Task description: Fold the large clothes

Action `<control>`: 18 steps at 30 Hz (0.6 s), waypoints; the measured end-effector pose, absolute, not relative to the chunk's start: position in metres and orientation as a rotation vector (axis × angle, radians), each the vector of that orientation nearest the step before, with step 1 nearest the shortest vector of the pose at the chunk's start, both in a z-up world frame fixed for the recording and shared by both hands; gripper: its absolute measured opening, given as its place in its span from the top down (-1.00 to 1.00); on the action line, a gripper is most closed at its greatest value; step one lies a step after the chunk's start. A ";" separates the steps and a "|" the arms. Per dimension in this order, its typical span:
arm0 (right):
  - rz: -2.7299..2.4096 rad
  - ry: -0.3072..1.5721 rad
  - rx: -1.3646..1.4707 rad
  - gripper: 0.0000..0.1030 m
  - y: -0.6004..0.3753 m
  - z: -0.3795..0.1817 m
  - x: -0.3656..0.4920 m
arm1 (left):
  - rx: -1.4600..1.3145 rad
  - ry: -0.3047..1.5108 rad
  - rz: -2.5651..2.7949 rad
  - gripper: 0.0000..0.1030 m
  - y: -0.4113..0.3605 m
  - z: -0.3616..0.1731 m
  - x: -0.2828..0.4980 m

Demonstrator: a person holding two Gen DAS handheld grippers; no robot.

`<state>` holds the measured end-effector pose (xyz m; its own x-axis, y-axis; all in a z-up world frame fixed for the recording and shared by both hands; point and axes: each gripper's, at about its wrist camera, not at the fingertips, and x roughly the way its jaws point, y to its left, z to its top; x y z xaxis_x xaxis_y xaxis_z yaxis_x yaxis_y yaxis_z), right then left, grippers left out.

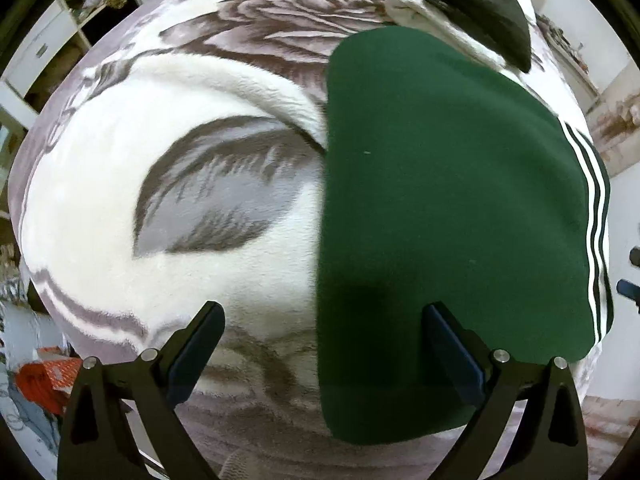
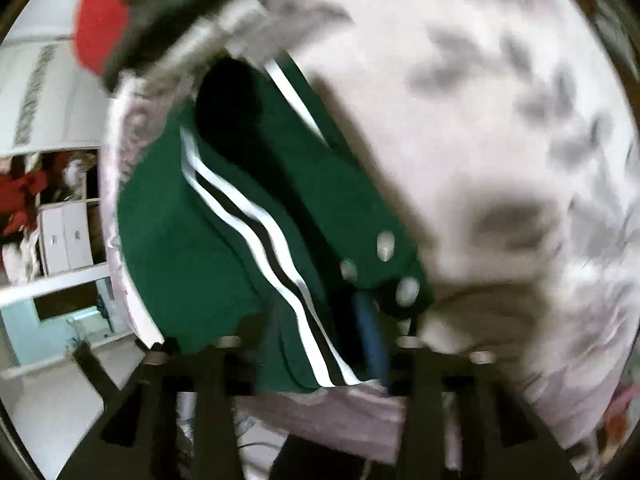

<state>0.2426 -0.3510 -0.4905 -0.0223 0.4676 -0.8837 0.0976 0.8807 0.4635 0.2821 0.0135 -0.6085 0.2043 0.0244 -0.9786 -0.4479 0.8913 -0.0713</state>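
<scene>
Green garment (image 1: pixel 452 208) with white side stripes lies folded flat on the floral blanket (image 1: pixel 120 208). A dark folded piece (image 1: pixel 480 4) sits just beyond it. Your left gripper (image 1: pixel 324 344) hangs over the garment's left edge, jaws spread, pinching nothing. Your right gripper (image 2: pixel 316 344): blurred view, striped cloth and a snap-button flap (image 2: pixel 384 264) lie across the fingers; can't tell whether it grips.

The left gripper (image 1: pixel 322 322) points steeply downward with jaws spread wide and empty; the right gripper (image 2: pixel 304 344), motion-blurred, points down with jaws parted.
</scene>
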 end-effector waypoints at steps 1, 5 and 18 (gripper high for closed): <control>0.324 1.540 0.405 -0.65 -0.351 -0.482 0.247 | -0.387 1.330 0.346 -1.00 0.015 -0.609 0.282; 0.372 1.545 0.273 -0.69 -0.339 -0.508 0.281 | -0.374 1.329 0.346 -1.00 0.014 -0.608 0.283; 0.494 1.707 0.956 0.46 -0.345 -0.560 0.239 | -0.361 1.353 0.294 -1.00 0.016 -0.615 0.283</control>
<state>0.2385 -0.3452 -0.5598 -0.1112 0.7949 -0.5965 0.3535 0.5926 0.7238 0.2831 0.0160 -0.6152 0.1938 -0.0021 -0.9810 -0.4090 0.9088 -0.0828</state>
